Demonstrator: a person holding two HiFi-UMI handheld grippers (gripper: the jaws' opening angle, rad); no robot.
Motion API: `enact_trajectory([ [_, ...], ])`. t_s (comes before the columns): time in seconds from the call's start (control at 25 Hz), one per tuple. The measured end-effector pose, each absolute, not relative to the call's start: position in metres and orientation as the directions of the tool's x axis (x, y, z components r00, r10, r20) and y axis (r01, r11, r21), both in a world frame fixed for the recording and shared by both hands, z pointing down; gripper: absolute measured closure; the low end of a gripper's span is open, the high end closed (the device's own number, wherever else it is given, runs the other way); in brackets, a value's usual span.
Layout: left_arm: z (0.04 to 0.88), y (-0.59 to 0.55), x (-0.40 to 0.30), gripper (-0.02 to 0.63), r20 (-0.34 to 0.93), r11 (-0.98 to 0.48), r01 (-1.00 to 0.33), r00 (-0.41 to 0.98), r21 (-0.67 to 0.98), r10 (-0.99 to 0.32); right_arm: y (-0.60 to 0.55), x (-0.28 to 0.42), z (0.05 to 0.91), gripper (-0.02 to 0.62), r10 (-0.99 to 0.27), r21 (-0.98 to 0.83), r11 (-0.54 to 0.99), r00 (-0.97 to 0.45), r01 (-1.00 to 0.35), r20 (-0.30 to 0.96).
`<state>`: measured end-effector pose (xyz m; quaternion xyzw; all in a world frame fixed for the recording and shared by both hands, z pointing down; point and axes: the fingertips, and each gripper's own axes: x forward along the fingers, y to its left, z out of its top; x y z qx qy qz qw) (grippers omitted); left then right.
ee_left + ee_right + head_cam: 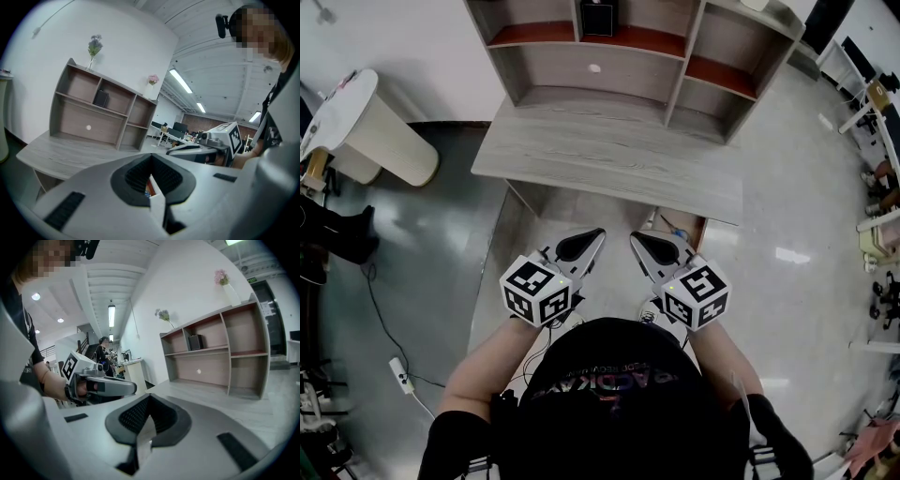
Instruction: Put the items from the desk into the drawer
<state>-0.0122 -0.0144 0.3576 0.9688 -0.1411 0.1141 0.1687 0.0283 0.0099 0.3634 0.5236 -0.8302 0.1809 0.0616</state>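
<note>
While the left gripper (598,234) and right gripper (636,238) hold empty jaws together, the drawer (700,228) lies just beyond the right one.

Left hand-held gripper (592,238) and right hand-held gripper (639,241) sit side by side, jaws closed, empty.

The desk (609,155) has a pale grey wood-grain top and an open shelf unit (680,89) along its back. A black box (598,17) stands upright in the upper middle compartment. Under the front edge, on the right, the drawer (702,232) is pulled out, with small things (675,228) inside, too small to tell.
</note>
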Motion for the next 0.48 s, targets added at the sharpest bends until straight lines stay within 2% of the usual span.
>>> enact_trajectory([
  [0.48,0.3581,-0.0066,-0.0100,0.603,0.268,-0.908,-0.300,0.937,0.293,-0.223,0.0164,0.0295,0.3637,0.578,-0.854,-0.236,0.375,-0.433,-0.896,0.287],
])
